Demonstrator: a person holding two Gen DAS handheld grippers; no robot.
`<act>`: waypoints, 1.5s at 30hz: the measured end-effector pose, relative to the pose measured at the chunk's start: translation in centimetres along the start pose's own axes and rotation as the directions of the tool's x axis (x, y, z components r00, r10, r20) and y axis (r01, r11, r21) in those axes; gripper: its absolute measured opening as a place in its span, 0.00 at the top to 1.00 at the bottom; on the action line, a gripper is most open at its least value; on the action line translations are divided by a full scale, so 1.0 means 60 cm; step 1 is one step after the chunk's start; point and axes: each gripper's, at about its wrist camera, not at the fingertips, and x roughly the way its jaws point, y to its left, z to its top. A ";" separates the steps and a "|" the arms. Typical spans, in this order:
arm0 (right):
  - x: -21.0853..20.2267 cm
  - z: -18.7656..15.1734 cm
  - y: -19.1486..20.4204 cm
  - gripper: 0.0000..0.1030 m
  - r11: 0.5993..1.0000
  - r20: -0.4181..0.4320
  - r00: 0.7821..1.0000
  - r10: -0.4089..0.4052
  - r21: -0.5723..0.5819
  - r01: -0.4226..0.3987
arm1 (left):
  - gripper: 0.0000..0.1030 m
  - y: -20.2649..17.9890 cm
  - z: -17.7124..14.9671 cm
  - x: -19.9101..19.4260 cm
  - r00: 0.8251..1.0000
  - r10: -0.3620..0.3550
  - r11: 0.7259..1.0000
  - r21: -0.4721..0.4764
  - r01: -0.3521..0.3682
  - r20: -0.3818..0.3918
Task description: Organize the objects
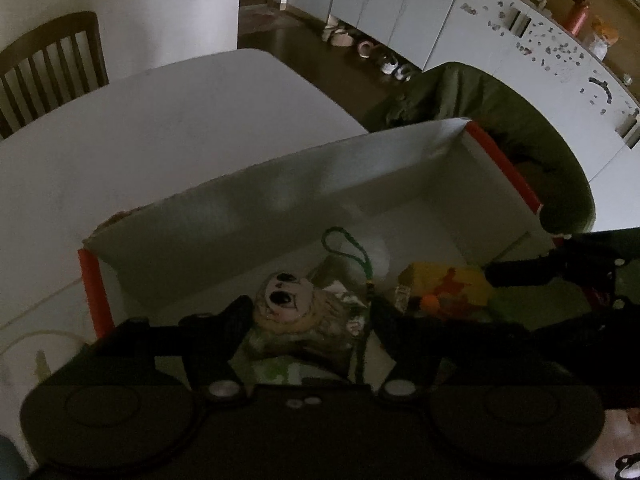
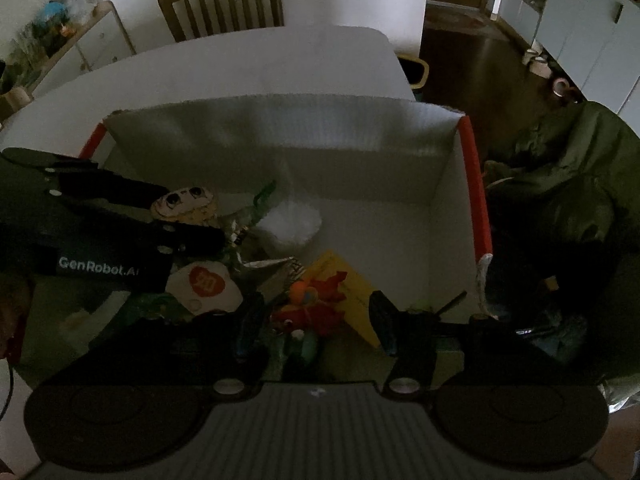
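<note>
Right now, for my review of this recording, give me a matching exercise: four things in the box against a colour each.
Things:
1. plush toy
2. cord loop
3. box corner edge
4. fluffy ball

Colours:
A. white
B. red-orange
C. beige with dark eyes
D. green

Pairs: 1-C, 2-D, 3-B, 4-A

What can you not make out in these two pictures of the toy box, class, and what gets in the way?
- Left wrist view: the plush toy's lower body, behind the left gripper.
- Right wrist view: the red toy's lower part, behind the right gripper.
- Both views: the box's near wall, hidden by the grippers.
- Items deep in the box: too dark.
</note>
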 end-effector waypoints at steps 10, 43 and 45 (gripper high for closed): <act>-0.077 -0.021 -0.001 0.39 0.997 0.083 0.996 0.045 0.060 -0.050 | 0.28 -0.011 -0.022 -0.066 0.998 -0.013 1.000 0.004 0.013 0.066; -0.310 -0.138 0.126 0.18 0.976 0.456 0.890 -0.027 0.205 -0.075 | 0.01 0.000 -0.124 -0.278 0.960 -0.097 0.991 0.114 0.069 0.264; -0.316 -0.143 0.134 0.18 0.976 0.465 0.884 -0.037 0.207 -0.068 | 0.01 0.005 -0.128 -0.283 0.957 -0.114 0.990 0.113 0.087 0.268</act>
